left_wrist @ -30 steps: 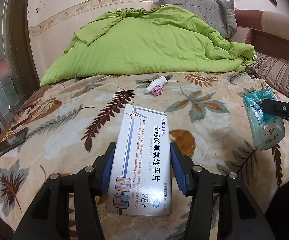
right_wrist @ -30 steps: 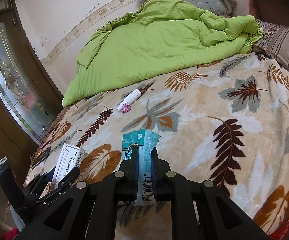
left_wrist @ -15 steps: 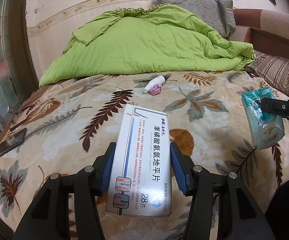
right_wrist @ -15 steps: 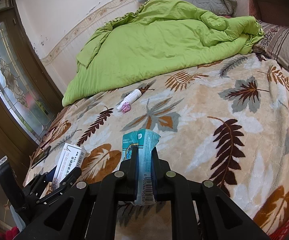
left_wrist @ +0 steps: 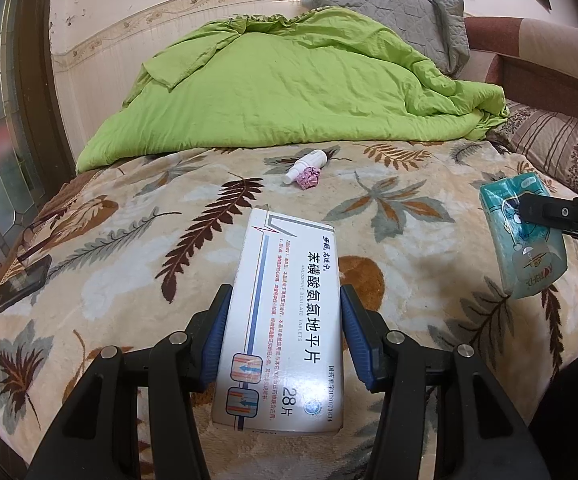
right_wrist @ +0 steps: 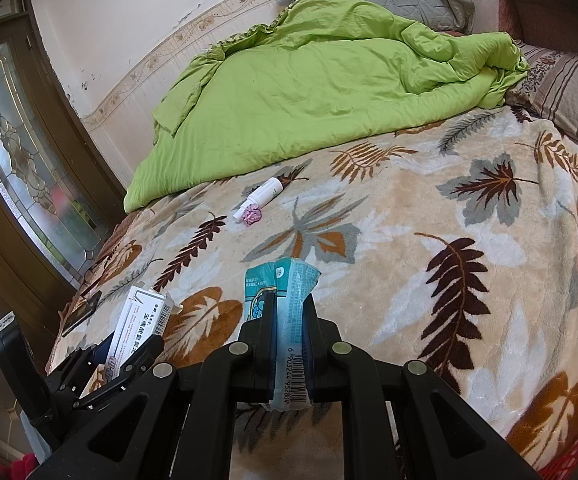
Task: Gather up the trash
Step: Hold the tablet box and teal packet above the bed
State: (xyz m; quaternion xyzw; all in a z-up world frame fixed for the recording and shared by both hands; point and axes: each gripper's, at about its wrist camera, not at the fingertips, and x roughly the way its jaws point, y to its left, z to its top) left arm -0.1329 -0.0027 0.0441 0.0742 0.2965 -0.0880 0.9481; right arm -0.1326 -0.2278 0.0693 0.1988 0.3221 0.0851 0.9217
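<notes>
left gripper (left_wrist: 285,336) clamps pill box (left_wrist: 285,320), right gripper (right_wrist: 289,316) pinches tissue pack (right_wrist: 285,292); bottle (left_wrist: 307,162) + pink wad (left_wrist: 309,178) at 12 o'clock on bed (left_wrist: 409,240) left.

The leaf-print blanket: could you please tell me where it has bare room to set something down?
The leaf-print blanket is bare from the white bottle and pink wad across to the striped pillow. The green quilt fills the far end; a phone sits at the left edge.
</notes>
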